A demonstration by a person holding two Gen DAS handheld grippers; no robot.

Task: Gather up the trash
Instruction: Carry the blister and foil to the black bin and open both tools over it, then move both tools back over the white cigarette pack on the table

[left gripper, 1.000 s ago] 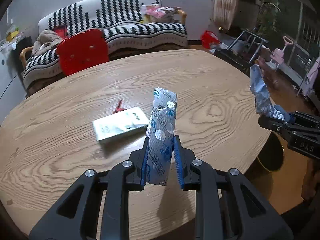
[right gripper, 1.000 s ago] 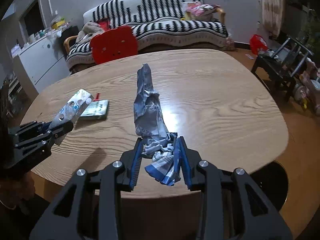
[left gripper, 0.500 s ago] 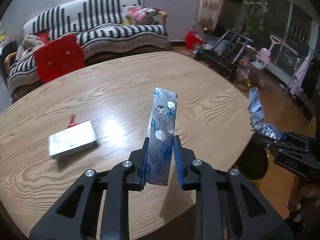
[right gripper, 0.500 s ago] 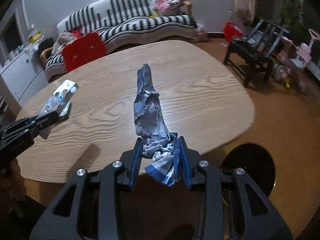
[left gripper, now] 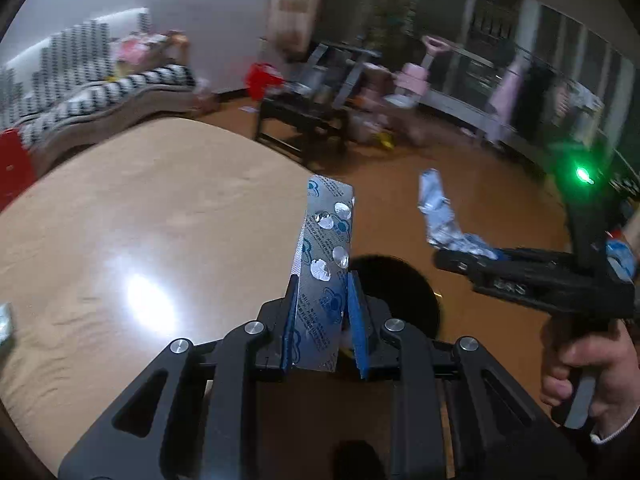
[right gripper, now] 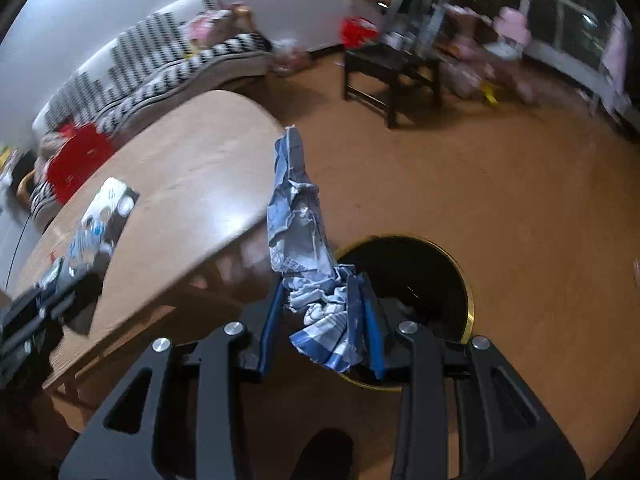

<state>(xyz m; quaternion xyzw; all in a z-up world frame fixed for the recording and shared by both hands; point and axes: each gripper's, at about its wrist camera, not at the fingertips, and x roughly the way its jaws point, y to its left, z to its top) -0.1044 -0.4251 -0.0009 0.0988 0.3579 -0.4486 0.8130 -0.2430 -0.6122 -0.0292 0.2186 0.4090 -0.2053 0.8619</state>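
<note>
My left gripper (left gripper: 322, 300) is shut on a silver and blue pill blister strip (left gripper: 326, 248) that stands upright over the table's right edge. My right gripper (right gripper: 320, 300) is shut on a crumpled blue and white wrapper (right gripper: 300, 224), held over the floor just above a round black trash bin with a gold rim (right gripper: 470, 304). The bin (left gripper: 400, 292) also shows in the left wrist view, beyond the blister strip. The right gripper (left gripper: 444, 258) with its wrapper (left gripper: 436, 212) shows in the left wrist view, right of the strip. The left gripper (right gripper: 72, 276) and the strip (right gripper: 100, 216) show at the left of the right wrist view.
The wooden table (left gripper: 140, 220) fills the left. A striped sofa (right gripper: 160, 52) and a red chair (right gripper: 76, 160) stand behind it. A black stool (right gripper: 392, 68) and pink toys (left gripper: 412, 76) stand on the brown floor to the right.
Both grippers have swung right, away from the table middle toward the bin. The right gripper has come off the table and now hangs over the bin. Both keep their hold.
</note>
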